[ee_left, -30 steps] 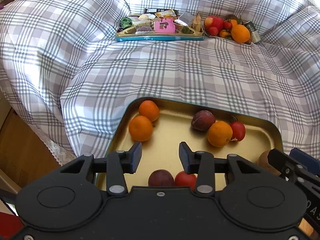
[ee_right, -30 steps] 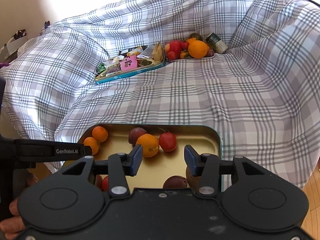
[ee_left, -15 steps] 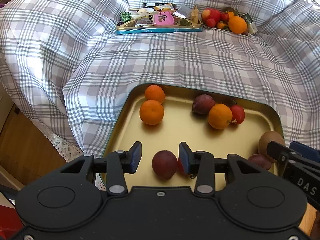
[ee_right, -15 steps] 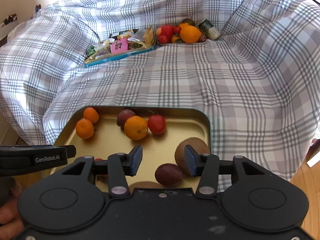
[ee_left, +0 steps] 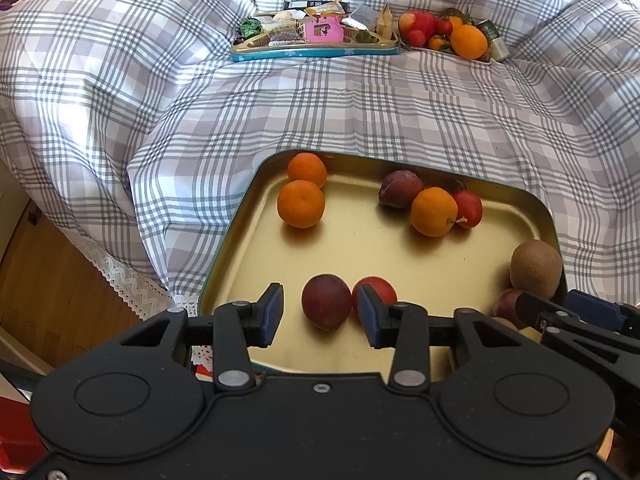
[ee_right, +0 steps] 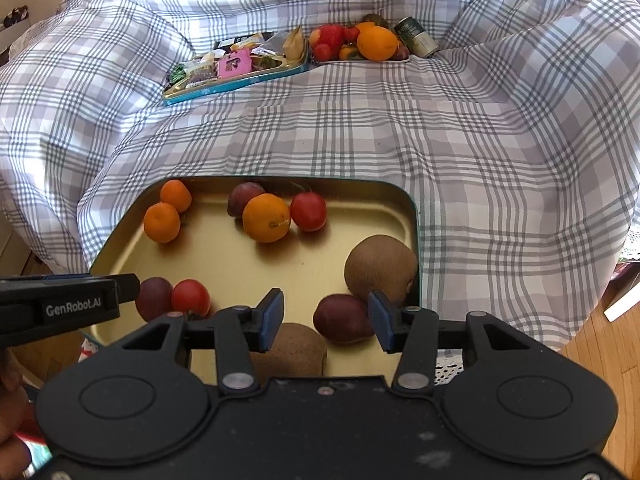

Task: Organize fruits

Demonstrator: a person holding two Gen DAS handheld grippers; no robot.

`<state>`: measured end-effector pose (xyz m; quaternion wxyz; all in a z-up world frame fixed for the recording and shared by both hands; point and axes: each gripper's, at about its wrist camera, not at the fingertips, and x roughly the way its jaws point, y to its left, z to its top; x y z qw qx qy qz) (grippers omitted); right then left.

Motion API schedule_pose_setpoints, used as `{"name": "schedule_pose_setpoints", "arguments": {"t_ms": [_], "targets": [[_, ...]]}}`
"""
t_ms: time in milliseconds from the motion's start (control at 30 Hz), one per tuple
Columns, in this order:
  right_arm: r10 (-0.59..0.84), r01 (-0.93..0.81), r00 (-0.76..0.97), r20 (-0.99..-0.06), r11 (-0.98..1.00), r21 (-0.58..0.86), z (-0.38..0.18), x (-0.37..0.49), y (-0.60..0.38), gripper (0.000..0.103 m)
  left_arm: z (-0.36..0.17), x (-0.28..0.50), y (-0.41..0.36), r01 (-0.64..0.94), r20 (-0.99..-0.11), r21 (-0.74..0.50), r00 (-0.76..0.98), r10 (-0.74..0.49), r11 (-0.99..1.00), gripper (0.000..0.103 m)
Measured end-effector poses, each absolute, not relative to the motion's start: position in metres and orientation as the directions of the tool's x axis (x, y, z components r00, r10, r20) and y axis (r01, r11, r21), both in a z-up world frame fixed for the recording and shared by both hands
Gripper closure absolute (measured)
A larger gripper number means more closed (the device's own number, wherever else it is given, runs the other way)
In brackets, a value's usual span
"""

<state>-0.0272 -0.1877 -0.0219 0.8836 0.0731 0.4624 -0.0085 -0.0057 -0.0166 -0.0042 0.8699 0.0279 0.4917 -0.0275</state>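
Observation:
A gold tray (ee_left: 240, 248) (ee_right: 120, 240) lies on a plaid duvet and holds several fruits. Two tangerines (ee_left: 301, 203) sit at its left, and a plum, an orange (ee_left: 434, 211) and a tomato cluster at the back. My left gripper (ee_left: 320, 316) is open around a dark plum (ee_left: 326, 307), with a gap at the left pad; a red tomato (ee_left: 376, 288) sits just behind the right finger. My right gripper (ee_right: 326, 320) is open around another plum (ee_right: 342, 318). A kiwi (ee_right: 380, 268) lies behind that plum, and a second kiwi (ee_right: 294, 350) lies under the fingers.
Far back on the duvet stand a teal tin of snacks (ee_left: 316, 50), a plate heaped with fruit (ee_left: 440, 34) and a can (ee_left: 494, 42). The bed's lace edge drops to a wooden floor (ee_left: 48, 280) at the left. A hand (ee_right: 12, 420) holds the left gripper.
Both views now take in more of the tray. The dark plum has come up between the left fingers. The other plum and the kiwis have come into view at the right fingers.

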Motion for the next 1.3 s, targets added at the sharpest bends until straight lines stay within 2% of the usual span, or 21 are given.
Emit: {"name": "schedule_pose_setpoints", "arguments": {"t_ms": [1300], "targets": [[0.052,0.109,0.554,-0.831,0.985,0.135,-0.0264,-0.0280,-0.1913,0.052,-0.0073,-0.0118,-0.0176,0.079,-0.866,0.019,0.499,-0.023,0.997,0.054]]}}
